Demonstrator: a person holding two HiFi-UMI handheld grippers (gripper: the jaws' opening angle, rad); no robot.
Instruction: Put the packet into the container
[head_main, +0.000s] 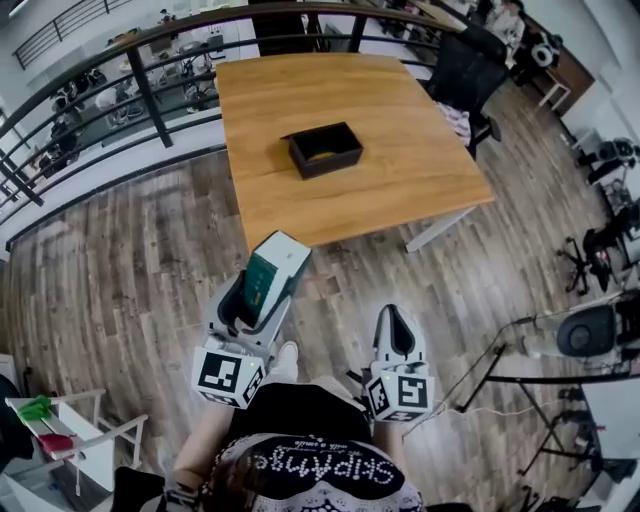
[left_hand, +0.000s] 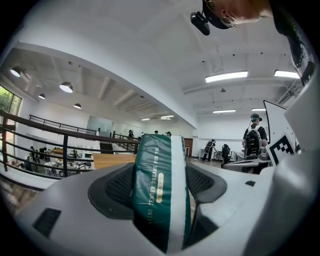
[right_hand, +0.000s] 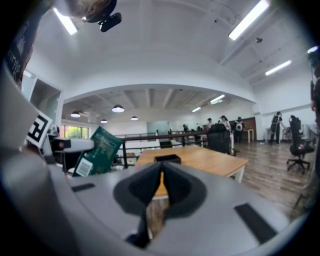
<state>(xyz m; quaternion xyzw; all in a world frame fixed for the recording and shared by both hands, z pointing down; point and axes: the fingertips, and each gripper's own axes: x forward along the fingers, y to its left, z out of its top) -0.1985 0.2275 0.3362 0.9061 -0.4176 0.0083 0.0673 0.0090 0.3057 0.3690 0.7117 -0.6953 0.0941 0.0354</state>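
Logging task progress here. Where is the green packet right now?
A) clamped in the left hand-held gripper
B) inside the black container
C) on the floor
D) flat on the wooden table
A: the left hand-held gripper is shut on the green packet, well apart from the black container on the table.

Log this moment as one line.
left gripper: shut on packet | right gripper: shut, empty | container: on table, packet not yet in
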